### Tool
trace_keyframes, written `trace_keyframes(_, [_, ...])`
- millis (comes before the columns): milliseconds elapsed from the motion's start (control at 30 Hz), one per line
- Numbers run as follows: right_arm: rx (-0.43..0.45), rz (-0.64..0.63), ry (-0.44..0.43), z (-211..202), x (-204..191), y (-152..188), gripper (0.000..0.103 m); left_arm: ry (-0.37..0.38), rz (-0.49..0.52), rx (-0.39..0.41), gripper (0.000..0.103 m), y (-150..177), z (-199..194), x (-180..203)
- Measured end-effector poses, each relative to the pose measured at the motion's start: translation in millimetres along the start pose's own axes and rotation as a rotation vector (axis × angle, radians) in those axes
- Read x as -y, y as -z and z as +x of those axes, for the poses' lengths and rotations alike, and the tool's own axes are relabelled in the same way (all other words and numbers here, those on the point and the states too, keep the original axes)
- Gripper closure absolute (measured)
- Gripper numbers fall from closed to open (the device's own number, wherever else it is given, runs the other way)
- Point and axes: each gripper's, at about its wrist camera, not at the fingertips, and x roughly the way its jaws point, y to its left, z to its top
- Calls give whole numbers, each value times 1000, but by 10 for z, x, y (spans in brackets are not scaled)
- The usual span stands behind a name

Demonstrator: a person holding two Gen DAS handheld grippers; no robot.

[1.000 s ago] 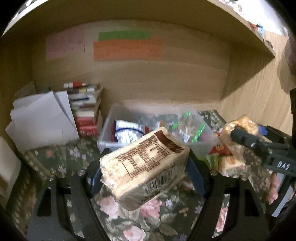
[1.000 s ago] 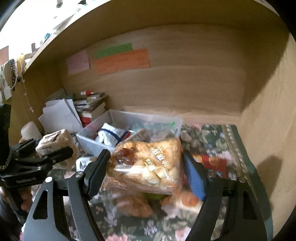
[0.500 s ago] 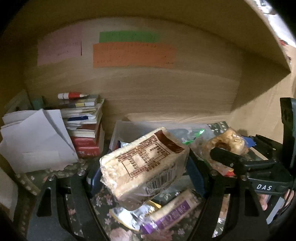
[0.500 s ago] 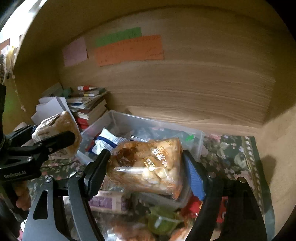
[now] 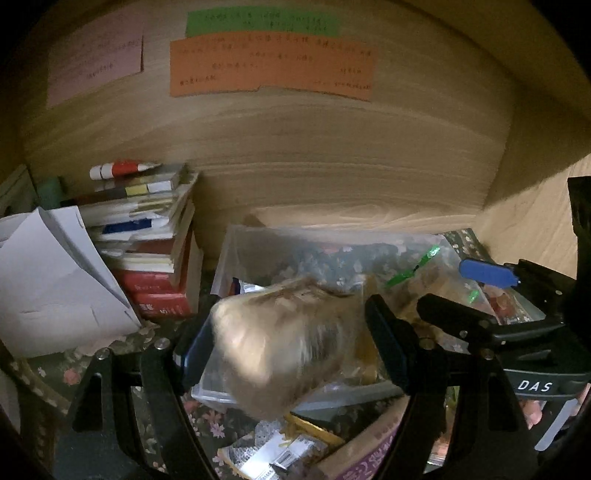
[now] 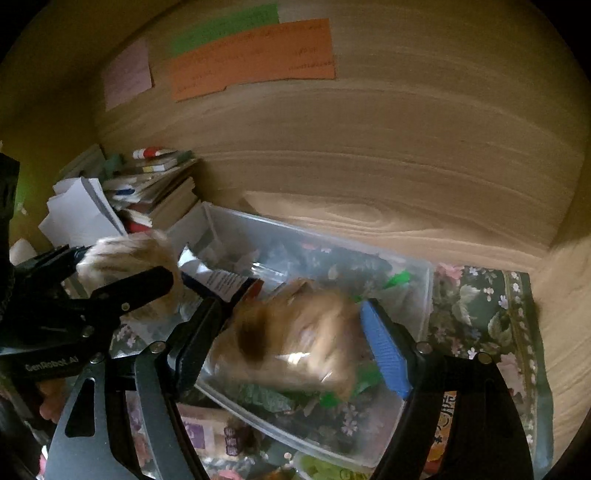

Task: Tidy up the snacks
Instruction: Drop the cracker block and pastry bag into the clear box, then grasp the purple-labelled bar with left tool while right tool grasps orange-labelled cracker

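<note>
A wood-grain back panel (image 5: pixel 314 155) closed the alcove, smooth and pale, with flat paper notes stuck high on it: an orange strip (image 5: pixel 271 64), a green strip (image 5: pixel 262 23) above it and a pink sheet (image 5: pixel 94 59) to the left. A dark floral cloth (image 6: pixel 484 314) with pink blossoms covered the floor of the space. On the cloth sat a clear plastic bin (image 6: pixel 424 280), rectangular with thin translucent walls, holding crinkly wrappers and green-ended packets. To the left of the bin stood a stack of books (image 5: pixel 147 240) with red and cream spines, a red-and-white marker (image 5: pixel 118 170) lying on top, and loose white sheets (image 5: pixel 55 288) leaned against the stack. The left gripper (image 5: pixel 284 343) was clamped on a pale rice-cake packet (image 5: pixel 280 343), a blocky, soft-cornered bundle in clear film, blurred by motion, held above the bin's near-left edge. The right gripper (image 6: pixel 291 339) pinched a tan snack bag (image 6: pixel 291 336), a puffy glossy pouch with a dark patch, also blurred, held over the inside of the bin; one black pad pressed its left side and a ribbed blue pad (image 6: pixel 384 350) its right. Flat packets, among them a purple-printed one (image 5: pixel 369 454), lay on the cloth in front of the bin
</note>
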Motion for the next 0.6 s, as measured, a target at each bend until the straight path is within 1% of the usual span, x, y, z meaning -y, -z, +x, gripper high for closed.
trace_keyframes(100, [11, 1, -3, -61, 4, -13, 24, -12, 2, 11, 24, -21, -38, 12])
trace_keyframes(300, [58, -25, 9, -339, -27, 34, 23, 2, -8, 34, 21, 34, -286, -1])
trace_keyframes(400, [79, -31, 23, -517, 30, 112, 23, 3, -1, 40, 20, 115, -410, 16])
trace_keyframes(600, [92, -11, 64, -784, 218, 310, 23, 10, 16, 10, 20, 349, -563, 35])
